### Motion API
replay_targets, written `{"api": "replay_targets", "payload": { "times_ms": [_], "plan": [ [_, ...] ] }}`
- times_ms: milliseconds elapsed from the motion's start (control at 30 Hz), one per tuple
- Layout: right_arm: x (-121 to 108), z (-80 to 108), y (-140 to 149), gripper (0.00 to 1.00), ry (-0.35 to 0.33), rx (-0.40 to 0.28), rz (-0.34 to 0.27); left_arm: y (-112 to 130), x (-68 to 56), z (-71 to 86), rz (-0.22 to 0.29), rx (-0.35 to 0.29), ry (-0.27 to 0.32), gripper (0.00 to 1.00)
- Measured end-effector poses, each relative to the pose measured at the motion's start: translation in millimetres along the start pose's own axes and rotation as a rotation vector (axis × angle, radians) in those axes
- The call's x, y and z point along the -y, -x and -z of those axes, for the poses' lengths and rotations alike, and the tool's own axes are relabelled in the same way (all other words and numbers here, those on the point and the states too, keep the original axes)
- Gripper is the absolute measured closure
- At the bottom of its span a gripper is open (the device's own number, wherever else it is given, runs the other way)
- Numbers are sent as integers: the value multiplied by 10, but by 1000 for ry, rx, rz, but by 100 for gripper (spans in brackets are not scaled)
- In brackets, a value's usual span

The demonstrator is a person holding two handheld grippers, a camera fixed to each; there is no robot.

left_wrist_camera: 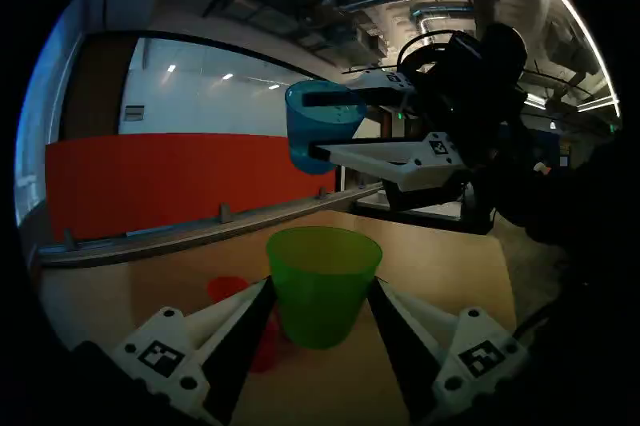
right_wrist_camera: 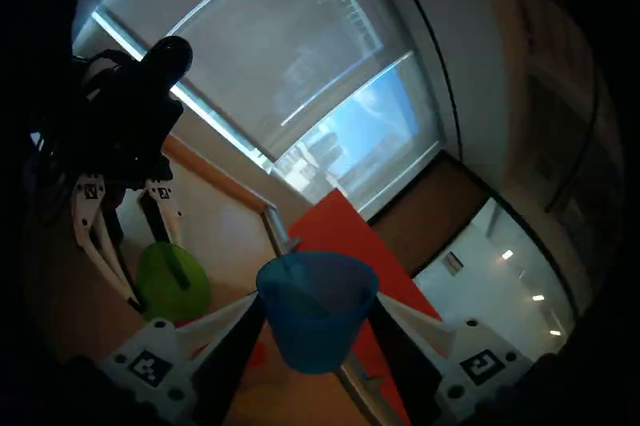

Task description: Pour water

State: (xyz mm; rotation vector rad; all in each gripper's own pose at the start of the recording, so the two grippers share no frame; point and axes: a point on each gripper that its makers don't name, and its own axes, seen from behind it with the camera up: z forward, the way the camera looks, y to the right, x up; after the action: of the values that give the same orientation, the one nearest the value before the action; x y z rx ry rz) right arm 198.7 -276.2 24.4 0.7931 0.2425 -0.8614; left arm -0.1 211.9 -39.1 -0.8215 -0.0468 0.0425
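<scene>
Cups sit in both grippers. The left gripper [left_wrist_camera: 322, 288] squeezes a green cup [left_wrist_camera: 324, 310] between its two fingers, standing straight up over the wooden table [left_wrist_camera: 448, 266]. The right gripper [right_wrist_camera: 318, 304] squeezes a blue cup [right_wrist_camera: 318, 326] the same way. In the left gripper view the blue cup is up in the air, higher than the green one. A red cup [left_wrist_camera: 226, 288] sits just beside the left gripper's finger.
</scene>
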Motion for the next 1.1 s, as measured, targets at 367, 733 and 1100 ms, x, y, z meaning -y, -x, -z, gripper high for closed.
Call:
{"api": "replay_targets", "payload": {
  "times_ms": [367,733,1100],
  "plan": [
    [-89,-60,-104,12,16,-8,104,-22,-26,-13,-8,0,7,19],
    [-109,-95,-175,12,21,-9,195,-46,-68,-21,-5,-8,16,19],
    [-111,-105,-202,12,26,-8,274,-61,-65,-20,1,-12,17,19]
  ]
}}
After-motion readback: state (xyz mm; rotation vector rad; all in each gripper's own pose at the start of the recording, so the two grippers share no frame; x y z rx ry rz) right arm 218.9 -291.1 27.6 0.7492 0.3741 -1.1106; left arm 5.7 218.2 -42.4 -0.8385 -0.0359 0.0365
